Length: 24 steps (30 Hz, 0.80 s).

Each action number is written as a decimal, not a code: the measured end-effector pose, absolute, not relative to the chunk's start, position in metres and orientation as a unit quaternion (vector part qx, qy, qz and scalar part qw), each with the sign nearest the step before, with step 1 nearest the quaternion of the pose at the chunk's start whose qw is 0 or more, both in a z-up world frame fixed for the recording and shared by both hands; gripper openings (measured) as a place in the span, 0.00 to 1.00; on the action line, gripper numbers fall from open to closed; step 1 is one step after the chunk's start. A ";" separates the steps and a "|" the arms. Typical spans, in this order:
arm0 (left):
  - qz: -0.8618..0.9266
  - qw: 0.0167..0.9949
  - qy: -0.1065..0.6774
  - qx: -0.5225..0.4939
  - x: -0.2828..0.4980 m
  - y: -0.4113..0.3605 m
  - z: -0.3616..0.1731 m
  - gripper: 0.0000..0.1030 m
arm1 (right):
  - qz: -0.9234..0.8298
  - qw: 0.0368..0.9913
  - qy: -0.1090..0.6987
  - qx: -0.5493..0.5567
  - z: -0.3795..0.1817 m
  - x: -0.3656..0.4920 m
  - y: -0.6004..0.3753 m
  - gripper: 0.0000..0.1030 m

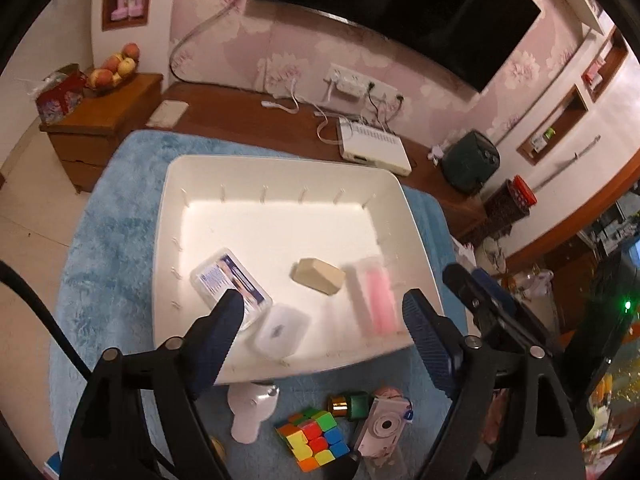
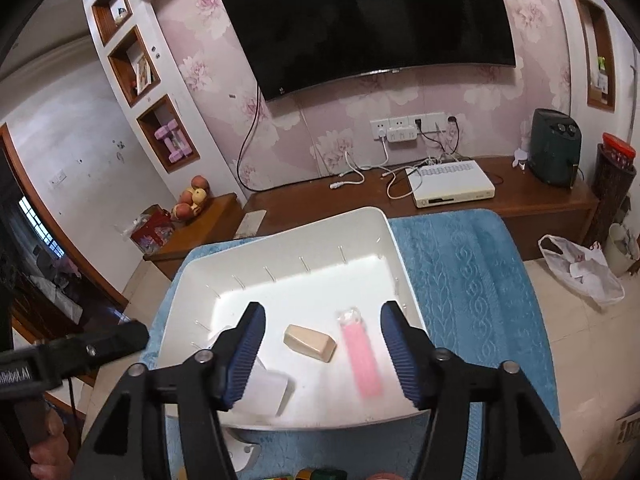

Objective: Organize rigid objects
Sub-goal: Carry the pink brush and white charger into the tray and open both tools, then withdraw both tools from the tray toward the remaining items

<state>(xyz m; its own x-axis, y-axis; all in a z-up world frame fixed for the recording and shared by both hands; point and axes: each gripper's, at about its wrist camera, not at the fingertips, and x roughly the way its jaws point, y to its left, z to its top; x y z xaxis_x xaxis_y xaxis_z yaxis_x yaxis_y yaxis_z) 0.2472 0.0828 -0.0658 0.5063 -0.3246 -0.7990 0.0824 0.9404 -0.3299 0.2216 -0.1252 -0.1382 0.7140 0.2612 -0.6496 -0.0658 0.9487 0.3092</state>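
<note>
A white tray [image 1: 192, 184] on a blue towel holds a clear labelled box [image 1: 224, 280], a small frosted case [image 1: 282, 330], a beige block [image 1: 318, 276] and a pink item in clear wrap [image 1: 374, 300]. My left gripper [image 1: 322, 332] is open and empty above the tray's near edge. My right gripper [image 2: 322, 354] is open and empty above the tray [image 2: 280, 240], with the beige block [image 2: 310, 342] and pink item [image 2: 360, 360] between its fingers. In front of the tray lie a Rubik's cube [image 1: 314, 438], a pink toy camera [image 1: 382, 426], a green-gold cylinder [image 1: 348, 406] and a white device [image 1: 250, 410].
The blue towel [image 2: 472, 280] extends right of the tray. Behind it a wooden TV bench carries a white set-top box [image 2: 450, 184], cables and a dark appliance [image 2: 554, 152]. A side cabinet holds fruit [image 1: 116, 68]. A plastic bag [image 2: 580, 268] lies on the floor.
</note>
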 end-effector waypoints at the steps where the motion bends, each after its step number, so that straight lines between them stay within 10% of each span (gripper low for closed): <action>1: -0.111 0.862 0.478 -0.124 0.245 0.085 -0.064 0.82 | 0.089 0.917 0.365 0.131 -0.136 0.219 -0.125 0.62; 24: -0.058 0.889 0.452 -0.052 0.140 0.145 -0.062 0.82 | 0.043 0.939 0.334 0.061 -0.101 0.096 -0.076 0.79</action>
<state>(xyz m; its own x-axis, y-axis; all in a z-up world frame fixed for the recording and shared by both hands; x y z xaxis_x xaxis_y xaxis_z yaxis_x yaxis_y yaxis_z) 0.1403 0.1452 -0.0623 0.5848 -0.1500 -0.7972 0.0564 0.9879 -0.1445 0.0963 -0.0760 -0.1007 0.7726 0.1211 -0.6232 -0.0390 0.9888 0.1438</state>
